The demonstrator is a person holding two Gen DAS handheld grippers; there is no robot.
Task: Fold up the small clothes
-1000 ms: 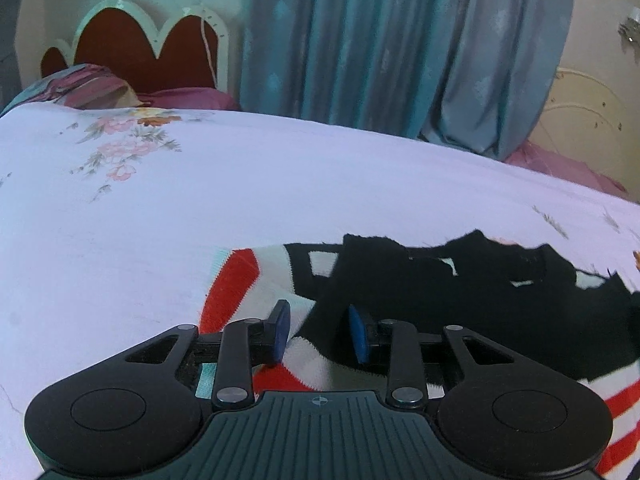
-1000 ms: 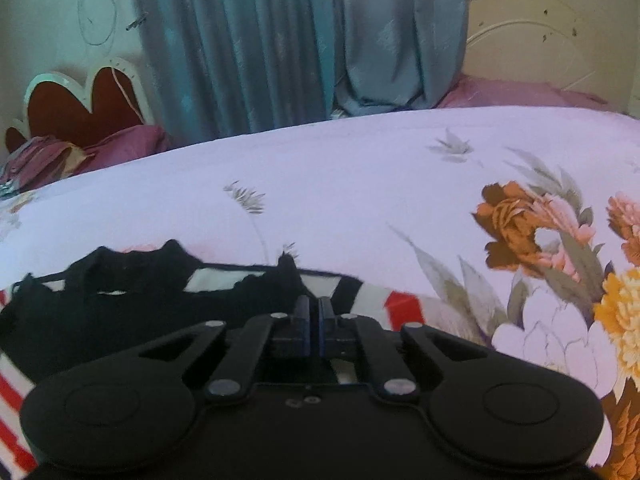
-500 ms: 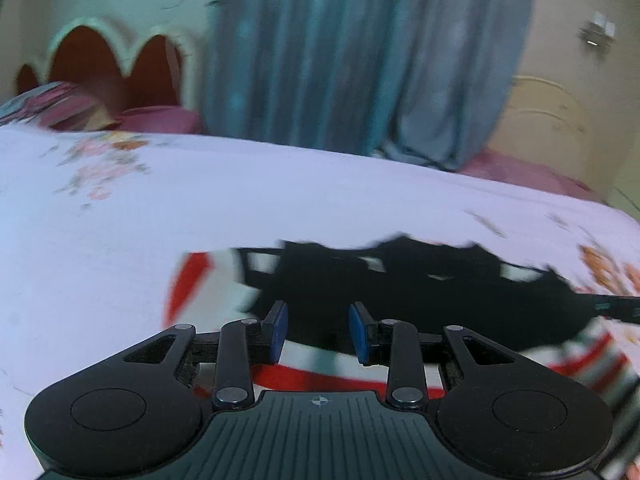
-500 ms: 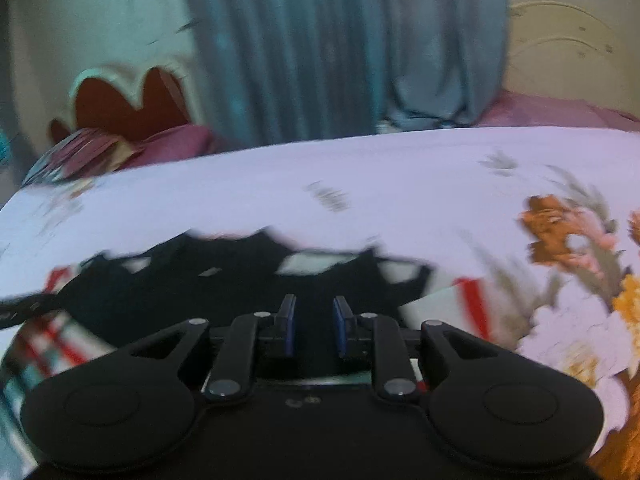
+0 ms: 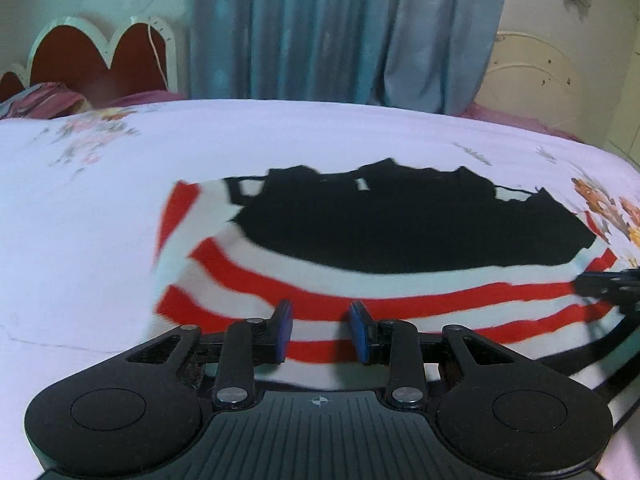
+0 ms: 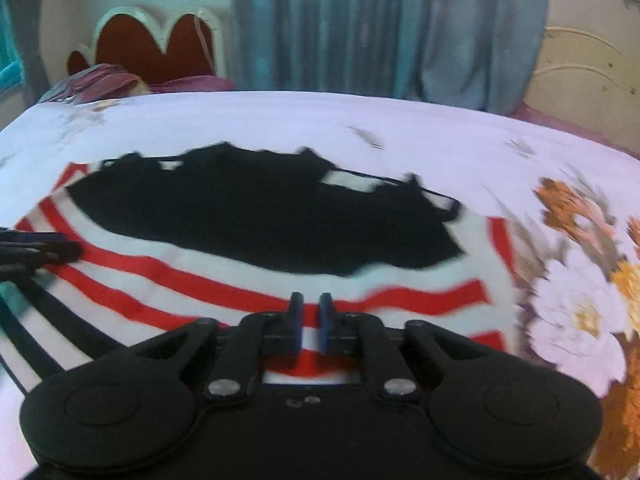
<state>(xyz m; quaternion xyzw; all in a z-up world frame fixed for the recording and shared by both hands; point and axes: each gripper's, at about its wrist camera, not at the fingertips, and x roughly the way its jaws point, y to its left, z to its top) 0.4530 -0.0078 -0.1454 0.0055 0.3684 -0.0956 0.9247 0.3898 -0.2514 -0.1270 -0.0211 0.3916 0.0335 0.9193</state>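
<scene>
The small garment [image 5: 384, 300], striped red and white with a black piece lying across its far half, lies flat on the floral bedsheet [image 5: 100, 248], in the middle of the bed. A second ago both cameras sat close over the black part; now they have drawn back toward the near edge, and several red stripes show between the black piece and the tools.

The left gripper [image 5: 320, 330] is over the near left stripes with its jaws narrowly apart, the same gap as before; no cloth is visibly pinched between them. The right gripper [image 6: 310, 322] is over the near right stripes. Its jaws parted briefly half a second ago and are now closing, only a thin slit left between them, and nothing clearly held.

This looks like a regrasp at the near hem, probably ahead of folding it toward the far side.
</scene>
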